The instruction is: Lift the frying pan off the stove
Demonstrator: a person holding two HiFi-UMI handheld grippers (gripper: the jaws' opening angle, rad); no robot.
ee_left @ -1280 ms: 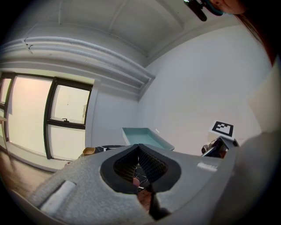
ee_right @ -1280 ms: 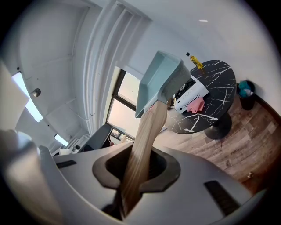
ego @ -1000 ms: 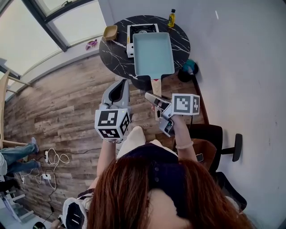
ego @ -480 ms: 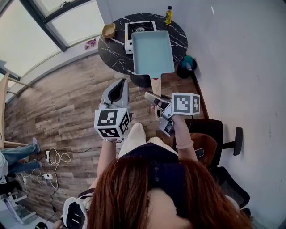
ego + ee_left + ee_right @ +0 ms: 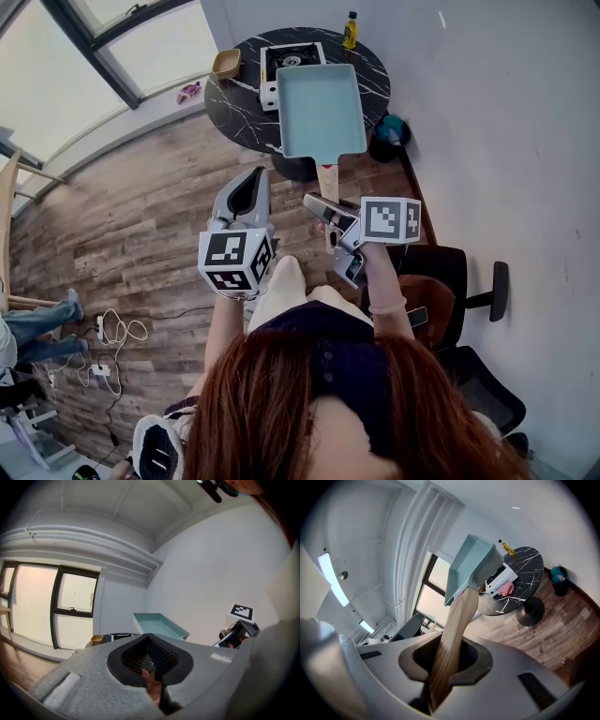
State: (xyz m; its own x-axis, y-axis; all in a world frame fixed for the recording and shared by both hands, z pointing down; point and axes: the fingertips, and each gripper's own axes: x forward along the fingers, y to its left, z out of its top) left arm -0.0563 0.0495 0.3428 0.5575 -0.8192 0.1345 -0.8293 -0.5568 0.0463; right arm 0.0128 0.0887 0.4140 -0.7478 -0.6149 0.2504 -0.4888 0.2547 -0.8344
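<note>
Small tan bowl [image 5: 228,64]: at the left edge of the round dark marbled surface [image 5: 239,108], untouched. Left tongs [image 5: 255,178]: held out in front of the person, tips together, nothing between them, well apart from the pan. Stove [image 5: 289,58]: white tabletop burner on the surface, its top partly in view with nothing resting on it. Frying pan [image 5: 322,111]: rectangular, pale teal and empty; the right gripper view shows it raised and tilted, clear of the stove below. Wooden handle [image 5: 327,178]: runs back into the right tongs [image 5: 323,208], which are clamped on it. Yellow bottle [image 5: 351,30]: upright at the far right rim. Status: lift appears complete; no set-down spot is indicated.
</note>
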